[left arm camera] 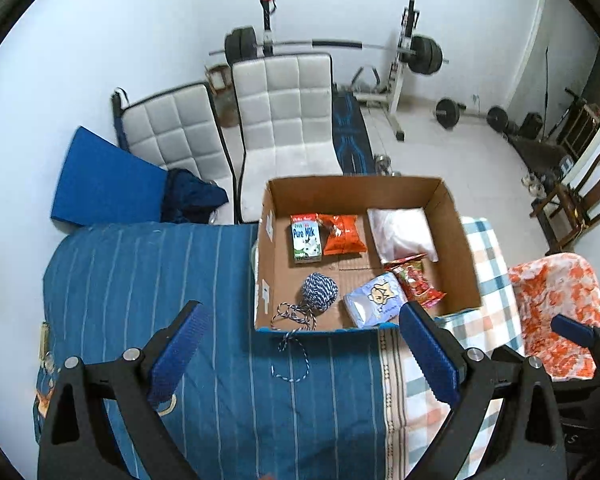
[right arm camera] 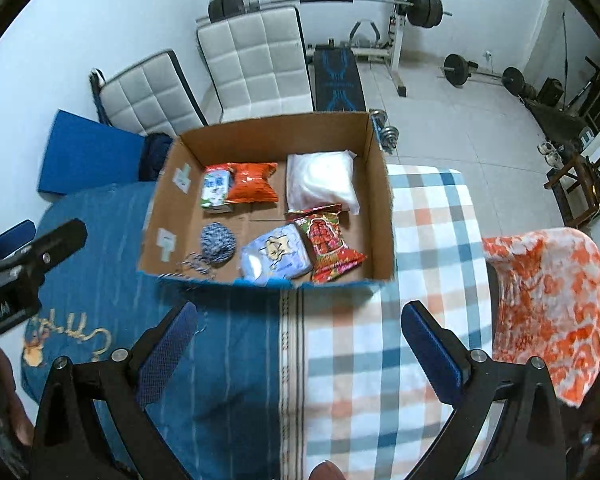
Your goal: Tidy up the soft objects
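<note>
Over the bed | left gripper [left arm camera: 302, 354] and right gripper [right arm camera: 300, 354] spread, empty | yarn tail [left arm camera: 290, 360] outside box [left arm camera: 456, 240]: left view only

tissue pack [left arm camera: 374, 300] partly hidden behind left gripper's finger [left arm camera: 428, 354]; milk carton [right arm camera: 216, 190] print blurred.

The only clearly legible text is "Pure Milk", printed in white on the blue face of the milk carton [left arm camera: 306, 242], which lies in the cardboard box [left arm camera: 456, 240] ahead of the left gripper's fingers [left arm camera: 428, 356], toward the far left of the box floor. A smaller line of print above those words is too blurred to read. In the right wrist view the same carton [right arm camera: 216, 190] shows no legible print. The red snack packet [right arm camera: 328, 240] and the pale blue packet [right arm camera: 276, 254] carry pictures and lettering too small to make out. Cursive embroidery on the blue bedcover [right arm camera: 100, 338], left of the right gripper's fingers, cannot be deciphered.
</note>
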`<state>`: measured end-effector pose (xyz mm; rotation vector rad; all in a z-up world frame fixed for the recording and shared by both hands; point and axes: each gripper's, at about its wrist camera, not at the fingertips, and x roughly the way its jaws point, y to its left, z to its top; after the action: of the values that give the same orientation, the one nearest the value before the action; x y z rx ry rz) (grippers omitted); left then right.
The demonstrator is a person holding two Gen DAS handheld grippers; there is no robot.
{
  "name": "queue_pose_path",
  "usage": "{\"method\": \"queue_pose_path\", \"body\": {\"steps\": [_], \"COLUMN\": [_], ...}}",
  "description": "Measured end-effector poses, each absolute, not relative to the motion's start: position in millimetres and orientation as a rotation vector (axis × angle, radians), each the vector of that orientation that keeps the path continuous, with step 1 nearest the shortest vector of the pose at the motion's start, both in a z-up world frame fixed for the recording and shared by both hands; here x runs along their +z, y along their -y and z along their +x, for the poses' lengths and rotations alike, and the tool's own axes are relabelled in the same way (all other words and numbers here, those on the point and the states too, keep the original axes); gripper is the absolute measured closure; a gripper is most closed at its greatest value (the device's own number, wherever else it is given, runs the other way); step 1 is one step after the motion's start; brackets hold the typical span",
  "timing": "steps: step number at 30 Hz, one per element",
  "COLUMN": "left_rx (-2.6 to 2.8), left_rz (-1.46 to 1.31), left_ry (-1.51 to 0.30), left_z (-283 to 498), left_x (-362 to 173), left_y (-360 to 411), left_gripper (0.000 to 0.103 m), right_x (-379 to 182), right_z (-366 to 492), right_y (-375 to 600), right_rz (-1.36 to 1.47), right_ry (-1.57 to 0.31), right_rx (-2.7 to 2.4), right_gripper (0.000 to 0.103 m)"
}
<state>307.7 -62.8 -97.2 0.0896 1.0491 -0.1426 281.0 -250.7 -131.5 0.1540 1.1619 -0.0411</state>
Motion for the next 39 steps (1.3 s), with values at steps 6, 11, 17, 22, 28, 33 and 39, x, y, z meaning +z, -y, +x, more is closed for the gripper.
{"method": "queue_pose_path", "body": {"steps": [6, 11, 17, 22, 28, 33, 39], "left_rx": [-0.140, -0.162, -0.145, -0.147, -0.119, -0.095, -0.087], "left_rz": [0.070, 0.050, 0.037, 0.013, 0.029, 0.050, 0.051], "left_ry": [-0.980, -0.983, -0.962, -0.978, -0.935, -0.865, -0.818], "left_z": [255.4, 213.4, 173.5, 146.8, 129.8, 133.8, 144.2], "left_x": [-56.6, -37.2, -10.9, 1.8, 14.9, 21.6, 30.8], "left_y": [54.8, 52.9, 44.5, 37.2, 37.9, 43.5, 44.3], "left_gripper": [0.004, 0.005, 0.005, 0.004, 0.004, 0.004, 0.004], "right_x": [-74.8, -40.2, -18.9, -8.4, 11.6, 26.6, 39.0], "right_z": [219.2, 174.5, 134.8, 112.0, 100.5, 109.2, 116.3], "right_y": [243.5, 236.0, 225.3, 223.2, 230.7, 237.7, 243.2], "right_rz": [0.157, 0.171, 0.141, 0.133, 0.132, 0.111, 0.107], "right_ry": [-1.089, -1.047, -1.041, -1.039, -0.980, -0.934, -0.902], "right_rx": [-0.035, -0.011, 0.014, 0.011, -0.037, -0.087, -0.108], "right_gripper": [0.000, 0.000, 0.000, 0.000, 0.000, 0.000, 0.000]}}
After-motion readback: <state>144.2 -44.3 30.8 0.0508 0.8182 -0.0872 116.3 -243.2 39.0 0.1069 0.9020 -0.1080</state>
